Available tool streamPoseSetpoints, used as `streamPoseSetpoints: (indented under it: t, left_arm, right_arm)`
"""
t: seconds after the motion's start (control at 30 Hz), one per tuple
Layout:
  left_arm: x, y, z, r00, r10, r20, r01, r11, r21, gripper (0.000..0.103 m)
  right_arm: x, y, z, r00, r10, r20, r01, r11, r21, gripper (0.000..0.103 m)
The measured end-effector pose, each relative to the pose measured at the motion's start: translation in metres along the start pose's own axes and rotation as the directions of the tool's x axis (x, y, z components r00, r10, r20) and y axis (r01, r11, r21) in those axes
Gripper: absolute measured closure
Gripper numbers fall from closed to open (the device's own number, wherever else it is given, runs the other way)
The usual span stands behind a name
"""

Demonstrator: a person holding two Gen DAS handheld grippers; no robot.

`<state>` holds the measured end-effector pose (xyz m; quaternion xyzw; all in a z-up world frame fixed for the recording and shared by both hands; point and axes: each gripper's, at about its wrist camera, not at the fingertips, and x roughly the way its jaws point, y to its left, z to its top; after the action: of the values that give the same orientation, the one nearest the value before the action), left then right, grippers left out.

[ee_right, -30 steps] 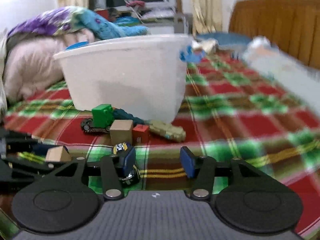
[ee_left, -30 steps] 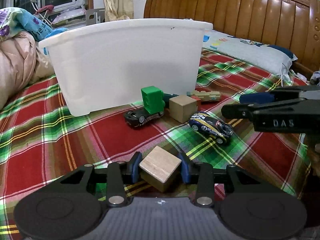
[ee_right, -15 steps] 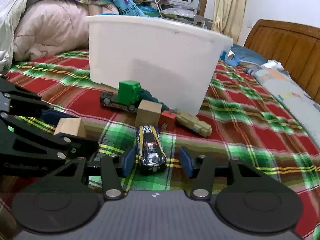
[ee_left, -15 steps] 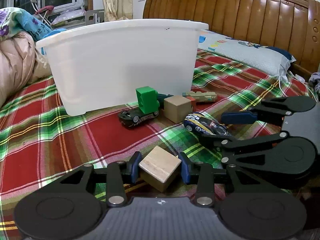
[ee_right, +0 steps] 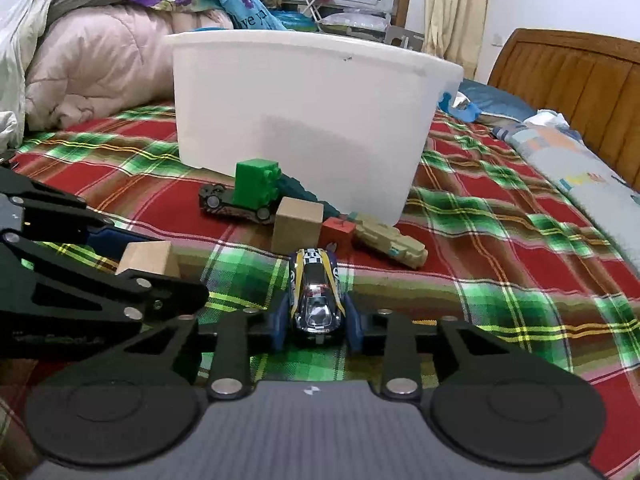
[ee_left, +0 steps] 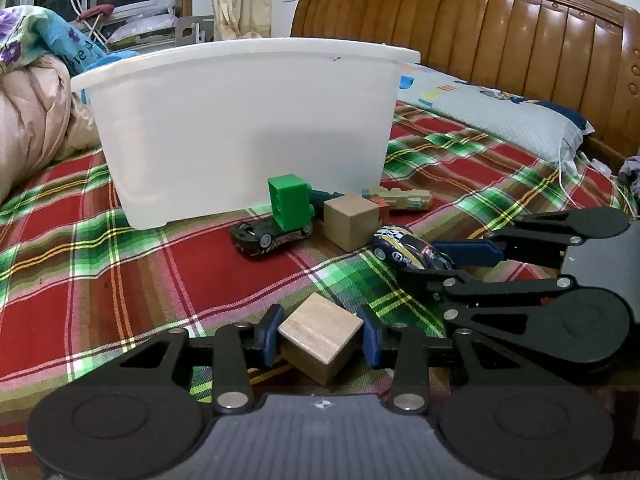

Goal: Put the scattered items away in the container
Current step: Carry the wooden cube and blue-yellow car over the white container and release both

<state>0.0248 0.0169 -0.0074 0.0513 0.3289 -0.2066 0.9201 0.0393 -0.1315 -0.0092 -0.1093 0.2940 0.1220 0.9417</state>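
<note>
My left gripper (ee_left: 320,338) is shut on a light wooden cube (ee_left: 321,336), low over the plaid bedspread. My right gripper (ee_right: 318,326) is shut on a blue and yellow toy car (ee_right: 317,295); the car also shows in the left wrist view (ee_left: 408,247). The white plastic tub (ee_left: 244,128) stands beyond the toys. In front of it lie a green brick (ee_left: 289,200) on a black toy car (ee_left: 266,236), a second wooden cube (ee_left: 351,221), a small red block (ee_right: 337,232) and a tan toy vehicle (ee_right: 390,240).
A folded pink quilt (ee_right: 92,64) lies at the left behind the tub. A pillow (ee_left: 496,116) and the wooden headboard (ee_left: 480,28) are at the right. The plaid bedspread (ee_left: 100,280) stretches around the toys.
My right gripper swung in toward the blue and yellow car and closed its fingers on it. My left gripper kept hold of the wooden cube and barely moved.
</note>
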Motion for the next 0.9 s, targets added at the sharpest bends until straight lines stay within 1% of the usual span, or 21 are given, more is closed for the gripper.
streamPoseSetpoints:
  t: [0.1,0.23,0.4,0.47,0.57,0.67,0.9]
  left_arm:
    - [-0.003,-0.002,0.003,1.0,-0.001,0.008,0.001,1.0,0.007,0.06]
    - [-0.014,-0.005,0.014,0.999,-0.005,0.047,0.004,1.0,0.02,0.06]
    - [-0.029,-0.006,0.037,0.995,-0.005,0.103,0.002,1.0,0.027,0.06]
    - [-0.034,-0.005,0.048,0.992,-0.006,0.124,0.004,1.0,0.011,0.06]
    - [-0.042,-0.001,0.065,0.987,-0.001,0.158,0.001,1.0,-0.005,0.06]
    - [-0.048,0.002,0.082,0.982,0.019,0.189,-0.022,1.0,0.012,0.06]
    - [-0.056,0.013,0.129,0.959,0.046,0.281,-0.049,0.999,0.004,0.06]
  right_arm:
    - [-0.004,0.0,0.002,1.0,0.012,0.005,-0.013,1.0,0.009,0.07]
    - [-0.012,-0.002,0.007,0.999,0.007,0.035,-0.008,1.0,0.012,0.07]
    - [-0.025,-0.007,0.021,0.997,0.006,0.08,-0.008,1.0,0.019,0.07]
    - [-0.03,-0.009,0.028,0.995,0.005,0.098,-0.007,1.0,0.02,0.07]
    - [-0.036,-0.012,0.04,0.992,0.001,0.127,-0.004,1.0,0.019,0.07]
    - [-0.04,-0.015,0.056,0.987,-0.004,0.163,0.001,1.0,0.018,0.07]
    - [-0.049,-0.024,0.094,0.966,-0.02,0.257,0.017,1.0,0.013,0.07]
